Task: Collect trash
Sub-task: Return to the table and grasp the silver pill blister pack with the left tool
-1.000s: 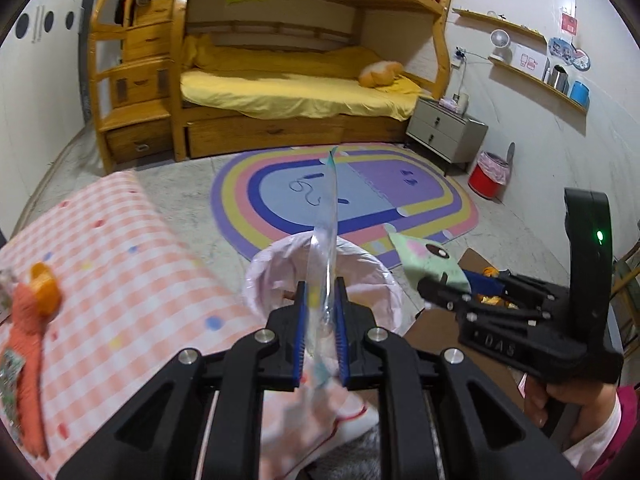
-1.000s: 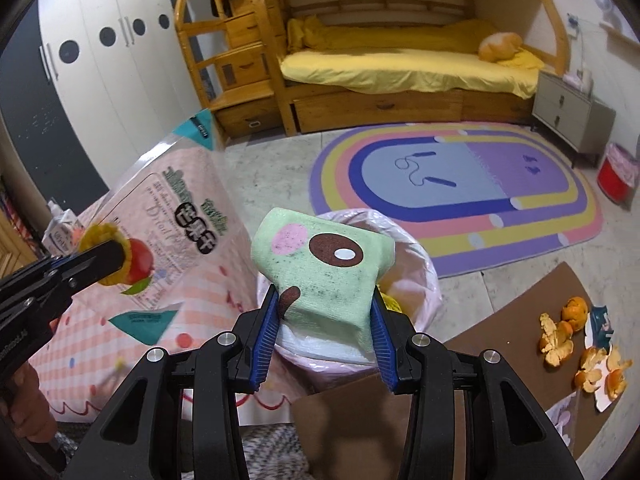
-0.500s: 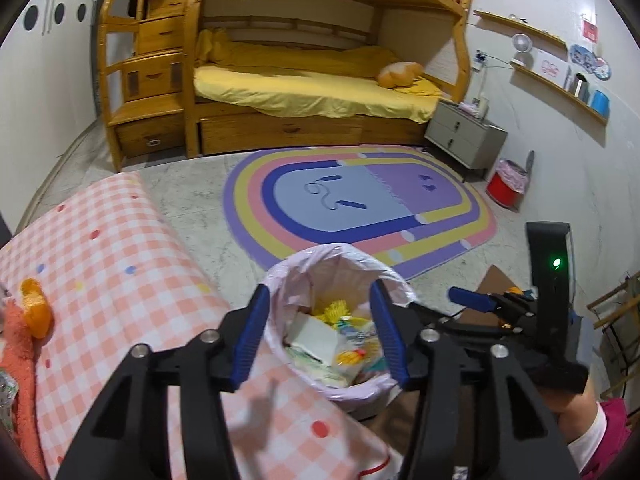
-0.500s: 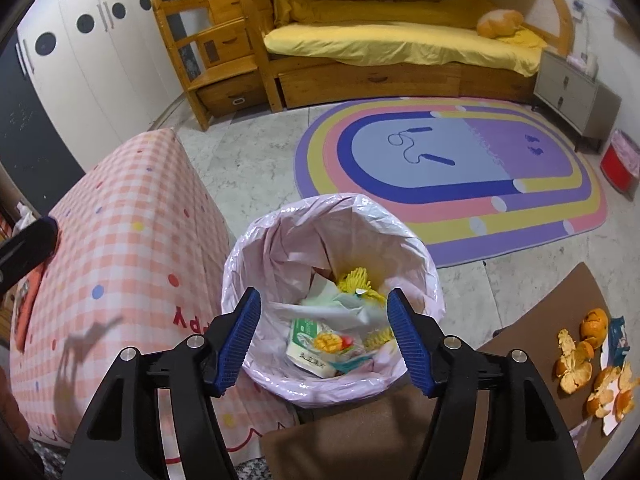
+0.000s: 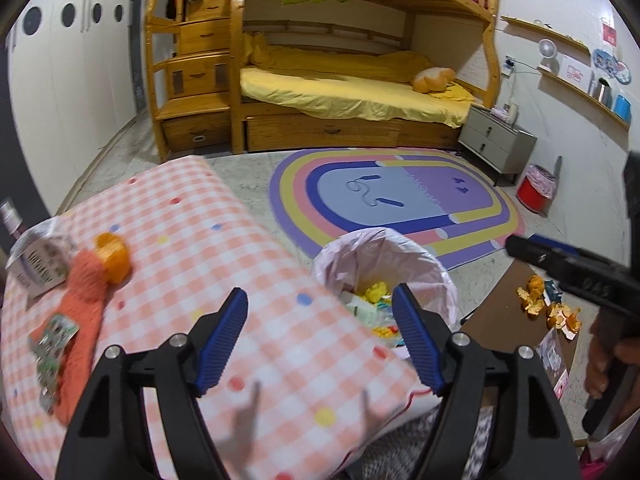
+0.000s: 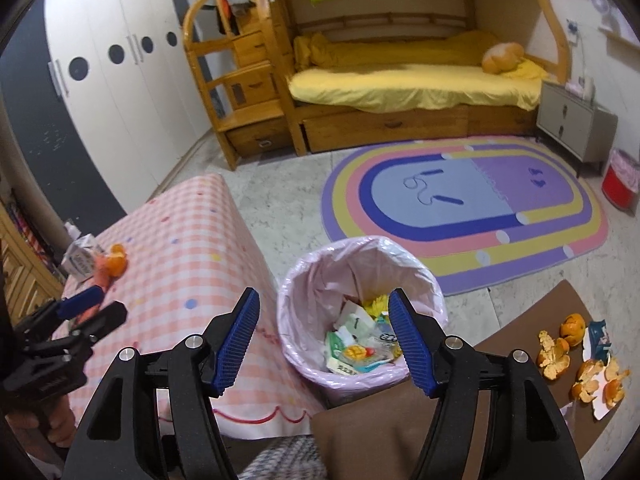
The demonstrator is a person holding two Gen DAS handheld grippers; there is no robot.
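A bin with a pink liner (image 6: 362, 264) (image 5: 386, 256) stands on the floor beside the pink checked table (image 5: 208, 264) (image 6: 180, 256) and holds wrappers and paper. My right gripper (image 6: 323, 340) is open and empty above the bin. My left gripper (image 5: 320, 338) is open and empty over the table's right edge. Orange peels (image 6: 576, 364) (image 5: 548, 304) lie on a brown mat at the right. An orange peel (image 5: 112, 256), an orange cloth (image 5: 80, 320), a wrapper (image 5: 52, 348) and a small carton (image 5: 36, 264) lie on the table's left.
A rainbow rug (image 6: 464, 204) lies beyond the bin. A wooden bunk bed (image 5: 352, 92) with yellow bedding stands at the back. A grey nightstand (image 5: 496, 148) and a small red bin (image 5: 534, 194) are at the right.
Both grippers opened and dropped their loads: the clear wrapper from the left, the green packet from the right, now in the bin. The left gripper has shifted left over the table.
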